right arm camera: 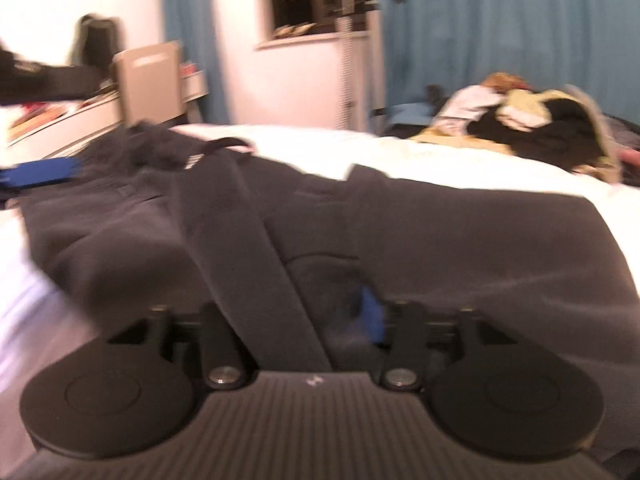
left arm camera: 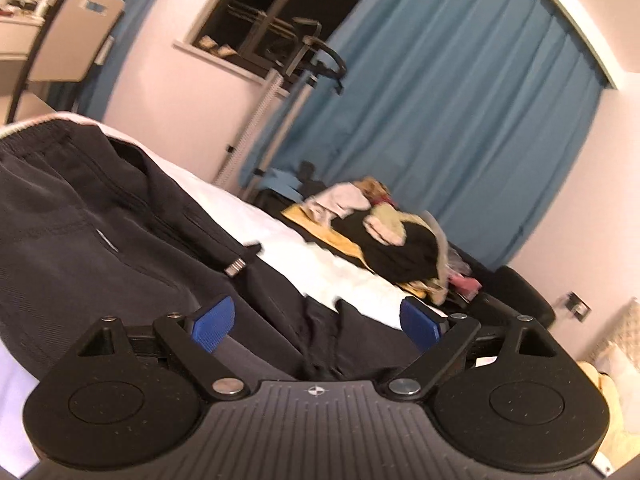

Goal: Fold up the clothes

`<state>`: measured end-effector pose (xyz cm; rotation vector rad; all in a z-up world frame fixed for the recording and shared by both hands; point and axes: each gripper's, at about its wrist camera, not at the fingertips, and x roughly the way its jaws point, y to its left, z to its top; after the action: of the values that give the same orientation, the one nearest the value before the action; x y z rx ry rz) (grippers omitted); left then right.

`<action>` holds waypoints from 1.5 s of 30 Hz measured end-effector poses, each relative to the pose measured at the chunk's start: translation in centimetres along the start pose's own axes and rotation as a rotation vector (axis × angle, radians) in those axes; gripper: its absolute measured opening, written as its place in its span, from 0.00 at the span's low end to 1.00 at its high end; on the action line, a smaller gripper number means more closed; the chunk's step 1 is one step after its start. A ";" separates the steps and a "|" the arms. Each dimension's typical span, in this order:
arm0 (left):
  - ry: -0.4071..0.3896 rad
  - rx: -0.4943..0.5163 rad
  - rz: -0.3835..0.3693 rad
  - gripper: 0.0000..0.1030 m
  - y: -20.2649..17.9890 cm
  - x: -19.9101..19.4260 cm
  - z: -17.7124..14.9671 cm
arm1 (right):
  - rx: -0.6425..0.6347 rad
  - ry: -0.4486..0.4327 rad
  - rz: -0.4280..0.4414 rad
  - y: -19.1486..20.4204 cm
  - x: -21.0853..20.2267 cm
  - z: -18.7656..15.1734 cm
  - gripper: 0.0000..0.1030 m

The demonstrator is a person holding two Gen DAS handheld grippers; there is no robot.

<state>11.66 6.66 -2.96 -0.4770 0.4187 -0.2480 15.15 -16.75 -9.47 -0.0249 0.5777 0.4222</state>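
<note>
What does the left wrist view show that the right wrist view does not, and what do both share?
Only the left wrist view shows the left tool with both blue pads wide apart, and a metal cord tip. Only the right wrist view shows the right tool, blurred, with cloth over it. Both share the dark garment on the white bed, the clothes pile and blue curtains.

Blue curtains (left arm camera: 460,100), a dark window (left arm camera: 264,12), a beige chair (left arm camera: 76,40).
</note>
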 end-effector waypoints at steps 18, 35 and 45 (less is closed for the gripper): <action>0.055 0.211 -0.087 0.76 -5.7 3.2 -4.4 | 0.254 0.052 -0.166 -8.8 -6.5 -4.8 0.65; 0.153 0.293 -0.073 0.30 -5.4 8.9 -7.7 | 0.384 -0.030 -0.109 -9.4 -8.5 -5.0 0.70; 0.033 0.220 -0.109 0.26 -5.2 2.6 -4.6 | 0.608 -0.278 -0.052 -12.8 -12.9 -4.8 0.83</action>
<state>11.26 -0.47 -5.02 -0.2804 0.3934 -0.4032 7.98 -34.00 -7.80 0.5915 0.4101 0.1812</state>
